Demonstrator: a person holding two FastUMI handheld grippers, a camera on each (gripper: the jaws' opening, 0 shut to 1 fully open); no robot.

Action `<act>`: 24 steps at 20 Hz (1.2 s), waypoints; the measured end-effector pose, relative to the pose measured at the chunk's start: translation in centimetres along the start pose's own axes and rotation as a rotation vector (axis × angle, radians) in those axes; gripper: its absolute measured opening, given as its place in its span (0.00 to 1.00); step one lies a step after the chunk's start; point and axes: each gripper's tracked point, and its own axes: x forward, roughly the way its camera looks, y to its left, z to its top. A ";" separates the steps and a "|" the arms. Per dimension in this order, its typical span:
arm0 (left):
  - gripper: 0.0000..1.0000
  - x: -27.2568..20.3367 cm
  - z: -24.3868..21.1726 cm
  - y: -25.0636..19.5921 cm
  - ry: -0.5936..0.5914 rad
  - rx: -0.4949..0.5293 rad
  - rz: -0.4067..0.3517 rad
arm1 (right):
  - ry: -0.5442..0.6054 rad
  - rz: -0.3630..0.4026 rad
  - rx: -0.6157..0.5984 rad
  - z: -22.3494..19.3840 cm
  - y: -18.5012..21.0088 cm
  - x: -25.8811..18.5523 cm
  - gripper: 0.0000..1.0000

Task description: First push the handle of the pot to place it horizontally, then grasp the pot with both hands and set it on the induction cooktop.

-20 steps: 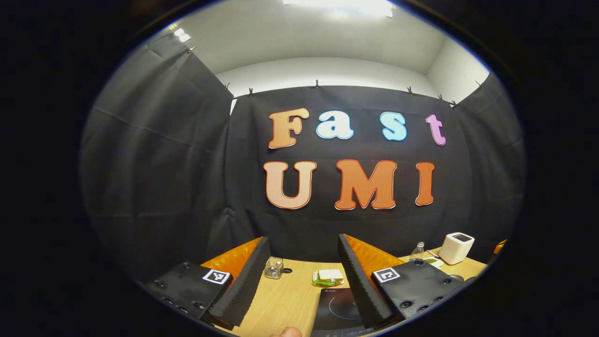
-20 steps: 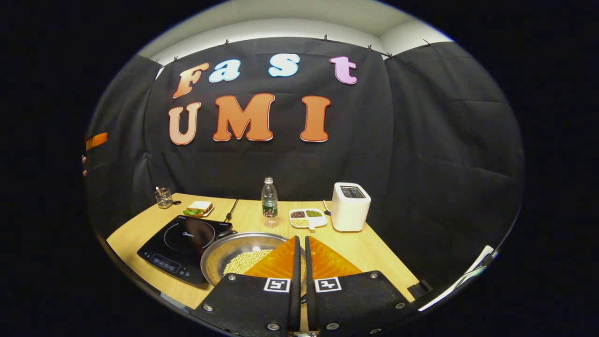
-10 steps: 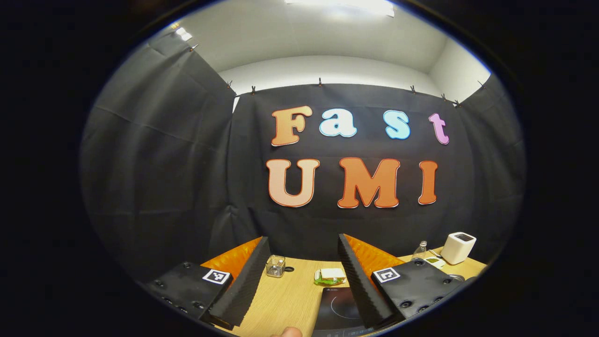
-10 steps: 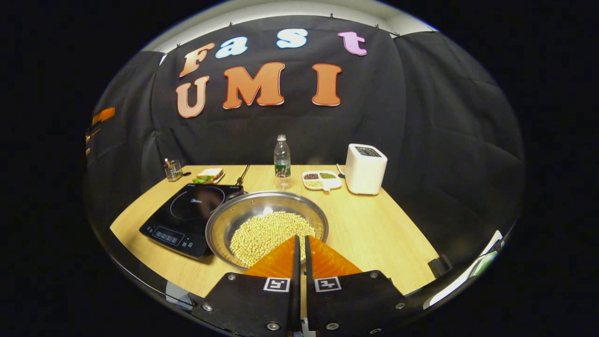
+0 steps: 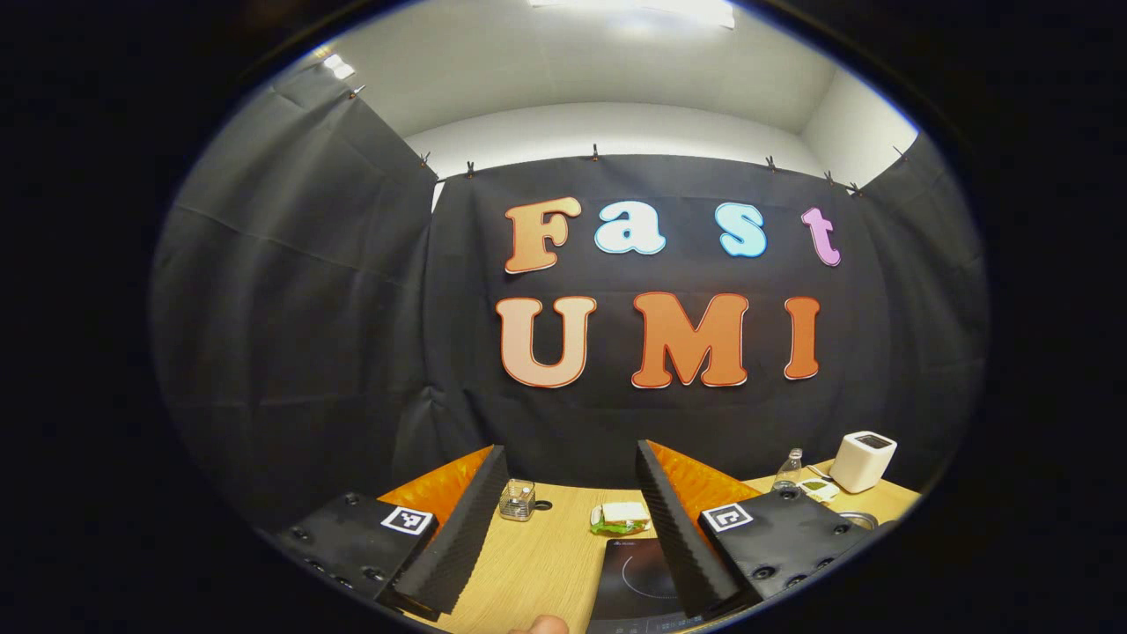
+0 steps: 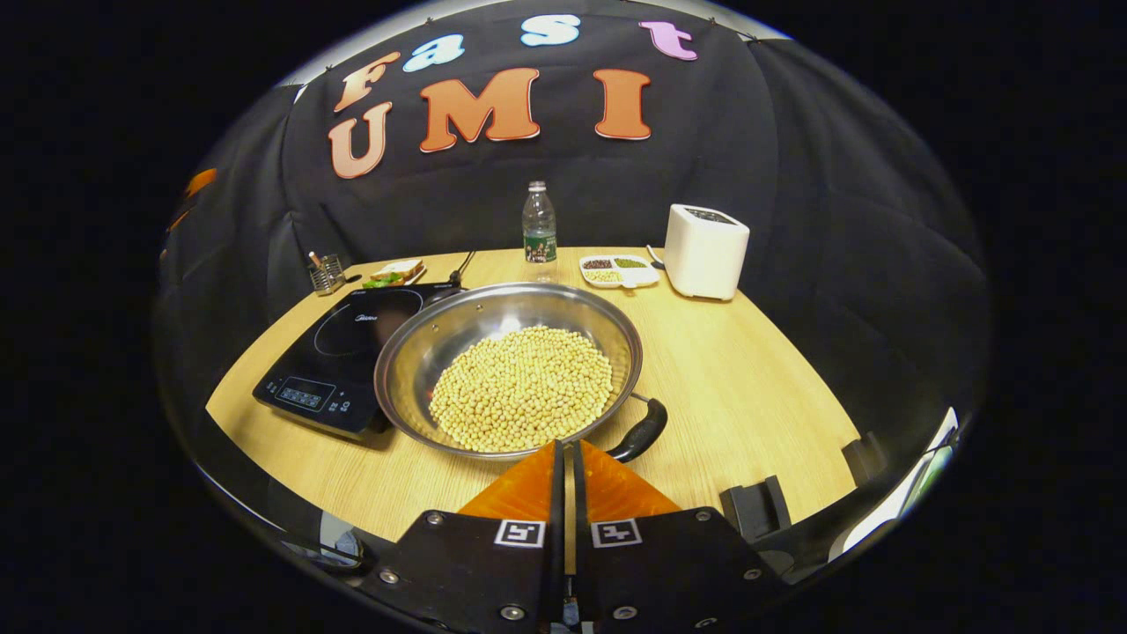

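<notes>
Beside the induction cooktop (image 6: 339, 357), a bean-filled pot (image 6: 509, 370), black handle (image 6: 641, 431) nearest.

My right gripper (image 6: 563, 451) sits at bottom centre of the frame, fingers nearly together with a thin gap, nothing between them. Just above it: the pot (image 6: 509, 368), full of pale beans (image 6: 521, 387), on the wooden table (image 6: 740, 370). Its dark handle (image 6: 641, 431) points lower right. The cooktop (image 6: 339, 352) touches the pot's left side. Upper centre: bottle (image 6: 539, 224), divided dish (image 6: 618, 269), white toaster (image 6: 704, 251).
</notes>
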 end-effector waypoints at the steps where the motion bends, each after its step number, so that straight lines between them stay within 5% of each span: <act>1: 0.99 0.0 0.0 0.0 0.000 0.001 0.001 | 0.012 0.002 -0.001 -0.4 0.1 0.3 0.05; 23: 0.99 0.9 -1.8 -0.1 0.058 0.003 0.002 | 0.090 -0.031 0.107 -1.8 -1.2 4.5 0.00; 24: 0.93 1.0 -2.1 0.1 0.060 0.004 0.004 | 0.090 -0.036 0.118 -1.7 -1.5 4.7 0.00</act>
